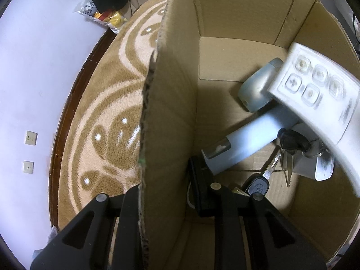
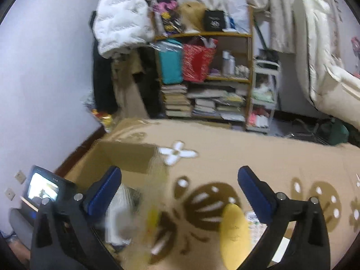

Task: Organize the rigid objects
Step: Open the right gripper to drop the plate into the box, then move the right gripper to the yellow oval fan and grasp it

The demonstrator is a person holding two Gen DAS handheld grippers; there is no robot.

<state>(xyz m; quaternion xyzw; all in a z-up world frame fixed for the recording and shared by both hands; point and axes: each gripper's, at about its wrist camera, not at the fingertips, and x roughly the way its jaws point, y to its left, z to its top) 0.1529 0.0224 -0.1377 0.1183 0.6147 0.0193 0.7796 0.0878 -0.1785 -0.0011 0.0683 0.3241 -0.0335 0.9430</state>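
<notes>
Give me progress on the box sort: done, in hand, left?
Done: keys, a pale blue tube and other items lie in the cardboard box. In hand: left gripper clamps the box wall; a white remote is above the box. Left: right gripper is open and empty over a yellow object on the rug.

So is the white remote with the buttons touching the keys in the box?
Cannot tell. In the left wrist view the white remote overlaps the keys, but it is blurred and may just hang above them inside the cardboard box.
</notes>
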